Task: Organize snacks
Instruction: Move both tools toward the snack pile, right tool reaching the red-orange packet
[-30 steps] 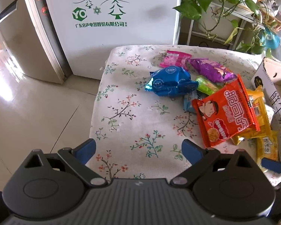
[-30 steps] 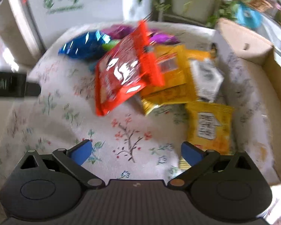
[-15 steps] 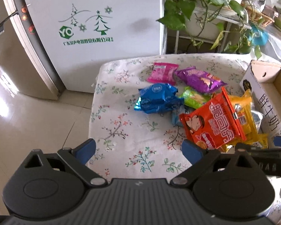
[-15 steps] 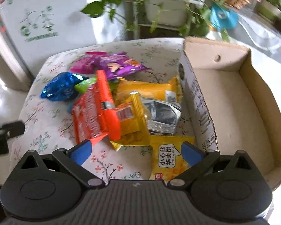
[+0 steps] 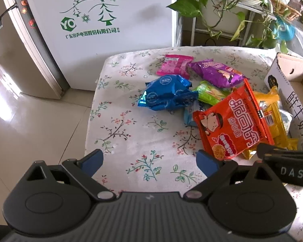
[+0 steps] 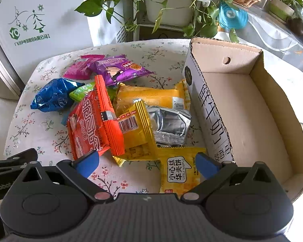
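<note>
Yellow waffle packet point(image 6: 178, 171) now between right jaws.

left wrist view high over the table's point(image 5: 131, 133) left, right wrist view nearer the box point(image 6: 252, 109), both sharing the snack pile point(image 5: 228, 119)

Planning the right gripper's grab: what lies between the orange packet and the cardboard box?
Right wrist view: yellow packets and a silver packet lie between the orange packet and cardboard box.
</note>
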The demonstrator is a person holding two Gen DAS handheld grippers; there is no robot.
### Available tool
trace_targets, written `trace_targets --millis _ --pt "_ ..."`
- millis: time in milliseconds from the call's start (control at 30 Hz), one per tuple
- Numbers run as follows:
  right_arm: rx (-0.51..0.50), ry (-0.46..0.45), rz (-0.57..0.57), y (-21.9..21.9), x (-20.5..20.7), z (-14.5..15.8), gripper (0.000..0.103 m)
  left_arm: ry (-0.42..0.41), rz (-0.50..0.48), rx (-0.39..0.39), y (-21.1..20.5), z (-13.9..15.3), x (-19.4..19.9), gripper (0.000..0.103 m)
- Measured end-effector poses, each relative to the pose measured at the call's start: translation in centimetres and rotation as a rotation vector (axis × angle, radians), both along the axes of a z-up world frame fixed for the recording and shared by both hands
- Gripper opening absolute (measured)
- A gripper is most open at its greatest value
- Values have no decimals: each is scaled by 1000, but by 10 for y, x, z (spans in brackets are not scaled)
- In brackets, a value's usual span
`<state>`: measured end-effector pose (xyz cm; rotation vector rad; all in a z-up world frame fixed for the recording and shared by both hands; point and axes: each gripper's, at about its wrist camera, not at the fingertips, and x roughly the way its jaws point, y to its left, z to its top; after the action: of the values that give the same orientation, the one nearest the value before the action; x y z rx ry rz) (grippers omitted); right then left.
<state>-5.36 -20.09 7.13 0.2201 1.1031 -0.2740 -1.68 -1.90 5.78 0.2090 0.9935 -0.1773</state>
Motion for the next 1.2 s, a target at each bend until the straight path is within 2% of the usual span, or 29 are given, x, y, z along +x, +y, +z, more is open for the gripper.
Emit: trace_targets --millis 267,1200 --pt "-61 11 -7 0 2 -1 103 -34 -15 10 -9 3 -2 97" --pt "-76 22 -13 0 3 -4 103 -22 1 2 -10 1 1 95"
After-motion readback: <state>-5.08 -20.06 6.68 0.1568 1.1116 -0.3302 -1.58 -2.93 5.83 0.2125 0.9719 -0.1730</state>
